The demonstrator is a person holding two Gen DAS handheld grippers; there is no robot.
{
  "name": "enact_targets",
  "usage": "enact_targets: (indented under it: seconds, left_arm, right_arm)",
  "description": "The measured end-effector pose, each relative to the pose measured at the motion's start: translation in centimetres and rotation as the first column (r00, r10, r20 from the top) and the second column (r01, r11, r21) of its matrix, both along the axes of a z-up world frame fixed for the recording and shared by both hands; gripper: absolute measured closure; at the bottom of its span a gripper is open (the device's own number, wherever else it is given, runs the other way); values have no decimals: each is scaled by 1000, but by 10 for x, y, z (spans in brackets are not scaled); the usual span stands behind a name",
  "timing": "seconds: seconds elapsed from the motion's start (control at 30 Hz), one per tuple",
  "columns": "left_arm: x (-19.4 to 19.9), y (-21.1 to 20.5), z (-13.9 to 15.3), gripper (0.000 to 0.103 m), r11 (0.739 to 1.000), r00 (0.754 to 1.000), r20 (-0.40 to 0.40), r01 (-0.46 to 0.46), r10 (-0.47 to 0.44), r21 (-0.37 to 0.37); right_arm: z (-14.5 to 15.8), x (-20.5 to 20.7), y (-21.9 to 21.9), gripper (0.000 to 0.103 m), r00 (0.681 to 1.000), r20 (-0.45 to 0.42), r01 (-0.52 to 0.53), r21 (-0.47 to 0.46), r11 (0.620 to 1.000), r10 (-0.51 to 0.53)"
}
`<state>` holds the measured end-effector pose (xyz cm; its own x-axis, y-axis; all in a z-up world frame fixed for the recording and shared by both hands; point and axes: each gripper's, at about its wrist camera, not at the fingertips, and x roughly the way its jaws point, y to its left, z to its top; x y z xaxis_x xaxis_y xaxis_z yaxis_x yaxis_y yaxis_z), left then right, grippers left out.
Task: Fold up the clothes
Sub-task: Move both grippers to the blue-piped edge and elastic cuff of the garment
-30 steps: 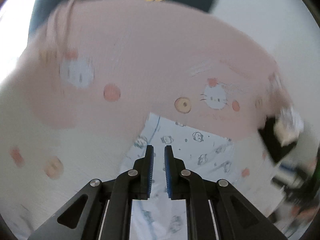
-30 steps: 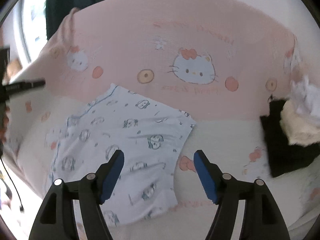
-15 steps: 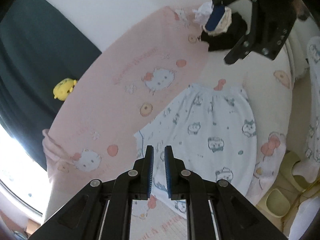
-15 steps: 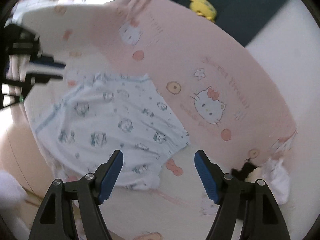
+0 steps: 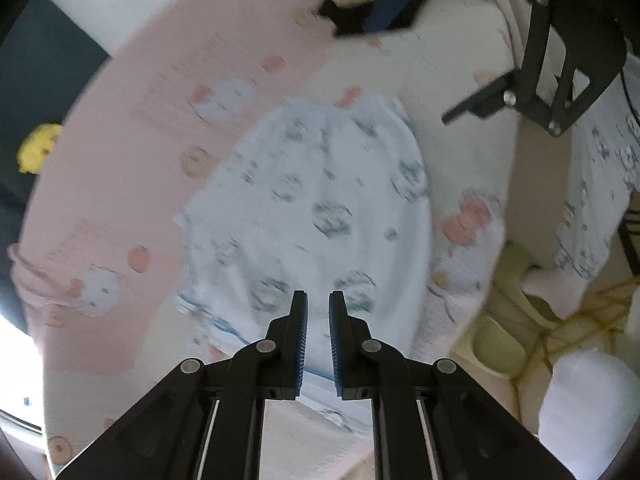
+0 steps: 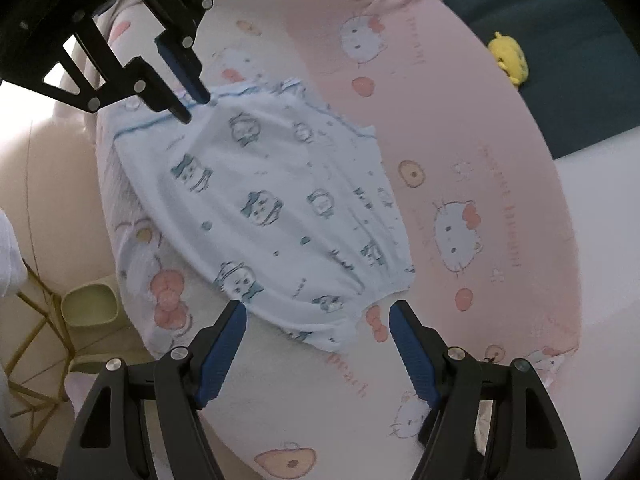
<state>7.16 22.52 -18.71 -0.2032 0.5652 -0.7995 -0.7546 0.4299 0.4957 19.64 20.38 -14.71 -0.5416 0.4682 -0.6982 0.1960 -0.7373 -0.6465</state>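
Left gripper [image 5: 318,300]: rolled and dropped from pink blanket [image 5: 120,152] to near hem of pale blue printed garment [image 5: 320,208]; jaws kept nearly closed, nothing visibly between. Right gripper [image 6: 318,312]: rolled, descended to garment's [image 6: 272,208] opposite edge; jaws remained wide, empty. Each gripper entered other's view. Slippers [image 5: 496,344] and floor came into view.

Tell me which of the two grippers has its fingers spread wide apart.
The right gripper: its blue-padded fingers stand wide, with nothing between them, over the pale blue printed garment. The left gripper is nearly shut, empty.
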Motion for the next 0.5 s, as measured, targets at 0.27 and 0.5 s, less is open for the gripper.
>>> enact_targets:
  seconds: [0.27,0.5]
  left_arm:
    - [10,4,-61,94,999,962,-273,2,-12,-38]
    - [23,-29,-84,36,995,859,-506,99,-80,11]
  right_arm:
    - [-25,-5,9,30,999,41,7,55,998,-9]
    - [-38,-11,16,30,997,73,-13,74,997,8]
